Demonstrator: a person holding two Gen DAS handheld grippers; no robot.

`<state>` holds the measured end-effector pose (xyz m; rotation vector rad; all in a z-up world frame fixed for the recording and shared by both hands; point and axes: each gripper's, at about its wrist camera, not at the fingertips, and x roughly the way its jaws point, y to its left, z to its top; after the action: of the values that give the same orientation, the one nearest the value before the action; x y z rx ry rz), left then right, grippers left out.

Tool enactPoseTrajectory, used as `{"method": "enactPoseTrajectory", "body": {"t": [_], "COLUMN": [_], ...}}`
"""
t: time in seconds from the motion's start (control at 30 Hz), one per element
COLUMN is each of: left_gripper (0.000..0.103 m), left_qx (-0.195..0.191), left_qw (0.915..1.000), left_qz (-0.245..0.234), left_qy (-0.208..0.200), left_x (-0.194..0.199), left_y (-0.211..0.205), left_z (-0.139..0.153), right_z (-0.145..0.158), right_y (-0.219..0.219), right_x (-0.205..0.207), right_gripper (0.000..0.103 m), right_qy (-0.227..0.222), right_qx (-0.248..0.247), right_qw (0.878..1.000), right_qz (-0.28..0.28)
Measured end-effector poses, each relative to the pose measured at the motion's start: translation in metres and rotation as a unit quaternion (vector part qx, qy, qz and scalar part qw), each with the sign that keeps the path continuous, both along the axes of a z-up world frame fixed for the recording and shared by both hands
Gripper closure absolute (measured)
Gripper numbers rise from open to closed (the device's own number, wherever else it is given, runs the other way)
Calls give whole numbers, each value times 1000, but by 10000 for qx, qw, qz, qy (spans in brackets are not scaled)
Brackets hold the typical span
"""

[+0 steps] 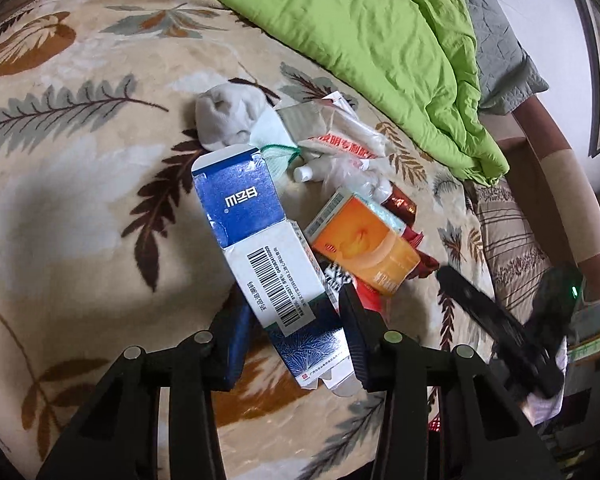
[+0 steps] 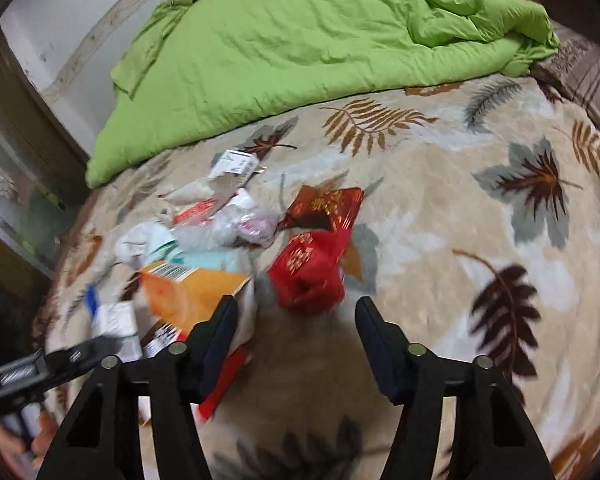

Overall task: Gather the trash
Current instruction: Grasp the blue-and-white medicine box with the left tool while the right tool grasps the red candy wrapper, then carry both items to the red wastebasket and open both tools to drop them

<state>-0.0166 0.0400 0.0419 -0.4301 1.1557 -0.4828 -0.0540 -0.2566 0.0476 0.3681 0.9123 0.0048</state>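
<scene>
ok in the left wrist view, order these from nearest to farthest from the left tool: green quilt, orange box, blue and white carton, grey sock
1. blue and white carton, between the left tool fingers
2. orange box, just right
3. grey sock, beyond the carton
4. green quilt, at the back

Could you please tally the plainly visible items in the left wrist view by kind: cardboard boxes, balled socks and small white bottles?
Cardboard boxes: 2, the blue-and-white carton and the orange box
Balled sock: 1
Small white bottle: 1
Total: 4
</scene>
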Motion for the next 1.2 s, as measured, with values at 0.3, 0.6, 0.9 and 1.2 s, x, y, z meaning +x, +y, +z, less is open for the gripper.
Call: {"method": "enactPoseTrajectory", "body": {"t": [0.3,0.6,0.9,1.2], "left_gripper": [62,63,63,63], "left_qx": [143,53,327,761], "left_qw": [9998,9998,9962,9861], "left_qz": [-6,154,19,-487], "left_qy": [98,-109,-812,-1394], "left_x": [3,-6,-49,-90], "left_y": [-2,-3,-10,-45], "left_z": [-18,-12,21,42], "right_z": [-16,10,25,29], "right_y": [1,11,27,27], "right_x": [6,-42,-90,-127], "right_gripper": [72,73,73,73], "right_qy": [49,-462,-769,-862], "right_qx": [-31,-149,-220,-195], "right_qw": [10000,9988,9964,9955], "right_qz": [57,71,265,338]}}
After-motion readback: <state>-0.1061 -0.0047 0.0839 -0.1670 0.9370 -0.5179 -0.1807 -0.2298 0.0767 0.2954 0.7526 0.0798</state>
